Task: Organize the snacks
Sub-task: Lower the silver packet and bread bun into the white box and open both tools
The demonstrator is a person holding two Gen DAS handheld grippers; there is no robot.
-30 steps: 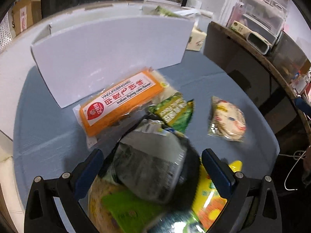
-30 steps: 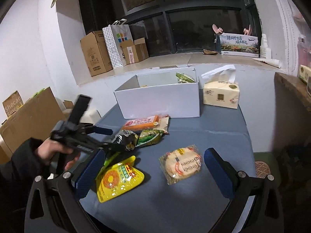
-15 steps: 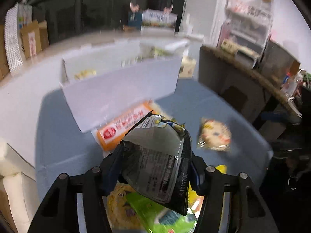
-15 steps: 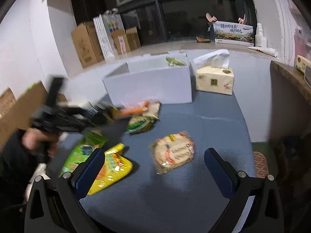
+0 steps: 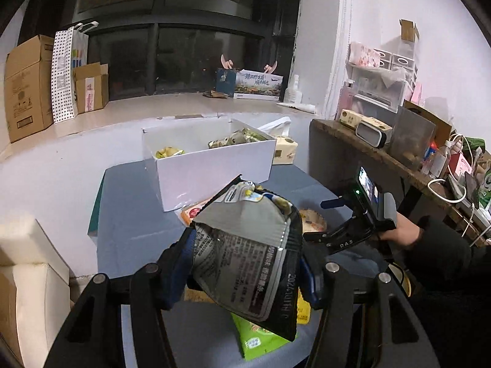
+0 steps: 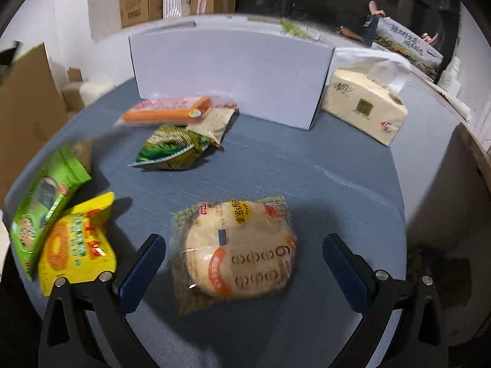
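Left wrist view, frame centre: your left gripper point(image 5: 245, 263) is clenched on a black-and-silver bag point(image 5: 245, 254), which is lifted off the blue table point(image 5: 132, 214). Its jaws have just been closing, with the bag between them. Above it, in mid frame, stands the white box point(image 5: 211, 165) with snacks inside. Your right gripper point(image 6: 242, 263) stands released, jaws wide either side of a round cake pack point(image 6: 236, 251) at lower centre, not touching it. Yellow point(image 6: 73, 242) and green point(image 6: 46, 196) packs lie at lower left.
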